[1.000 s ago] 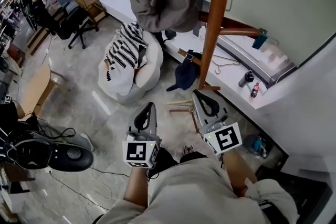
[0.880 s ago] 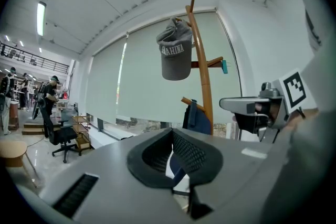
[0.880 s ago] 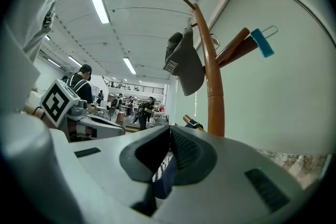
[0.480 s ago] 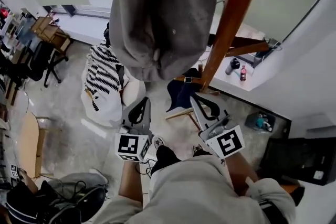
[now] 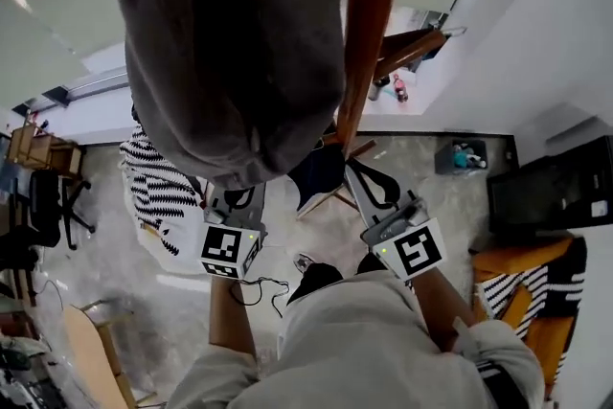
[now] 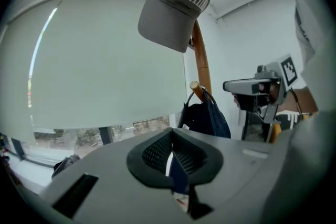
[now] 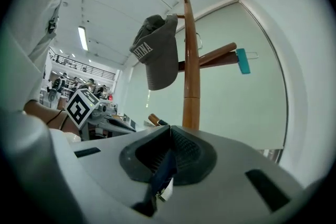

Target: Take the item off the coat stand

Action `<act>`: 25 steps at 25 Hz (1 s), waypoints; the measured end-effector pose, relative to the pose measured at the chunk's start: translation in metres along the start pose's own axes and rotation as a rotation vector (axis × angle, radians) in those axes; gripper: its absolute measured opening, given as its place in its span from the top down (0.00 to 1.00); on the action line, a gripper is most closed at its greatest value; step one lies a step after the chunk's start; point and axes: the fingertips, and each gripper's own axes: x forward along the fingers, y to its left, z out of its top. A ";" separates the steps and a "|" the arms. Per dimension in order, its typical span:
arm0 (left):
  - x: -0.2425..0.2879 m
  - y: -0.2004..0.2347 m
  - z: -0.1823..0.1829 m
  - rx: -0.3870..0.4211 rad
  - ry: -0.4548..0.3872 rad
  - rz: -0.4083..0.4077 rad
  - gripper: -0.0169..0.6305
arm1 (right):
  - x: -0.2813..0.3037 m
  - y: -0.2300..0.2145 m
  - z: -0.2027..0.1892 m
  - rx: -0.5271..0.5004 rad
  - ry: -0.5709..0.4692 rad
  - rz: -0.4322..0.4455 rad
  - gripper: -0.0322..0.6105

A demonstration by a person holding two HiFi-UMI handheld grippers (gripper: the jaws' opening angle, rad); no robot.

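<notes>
A grey cap hangs at the top of the wooden coat stand; from the head view it looms large above both grippers. Below it a dark blue bag hangs on a lower peg. My left gripper is shut and empty, with its tip partly hidden under the cap's edge. My right gripper is shut and empty beside the pole. In the left gripper view the cap hangs high above the jaws and the bag lies straight ahead. In the right gripper view the cap hangs left of the pole.
A striped beanbag lies on the floor at the left. A windowsill with bottles runs behind the stand. A black box and an orange striped seat stand at the right. One peg carries a teal clip.
The head view has swung closer to the stand, so the cap fills more of the picture and now covers the left gripper's tip. Both grippers stay shut in front of the body.
</notes>
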 end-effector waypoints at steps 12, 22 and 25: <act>0.047 -0.006 -0.015 0.066 0.052 -0.219 0.96 | -0.025 0.004 -0.051 0.054 0.172 -0.214 0.94; 0.059 -0.010 -0.025 0.047 0.074 -0.220 0.96 | -0.021 0.010 -0.068 0.057 0.204 -0.214 0.94; 0.067 -0.012 -0.027 0.045 0.088 -0.224 0.94 | -0.019 0.010 -0.073 0.060 0.204 -0.206 0.94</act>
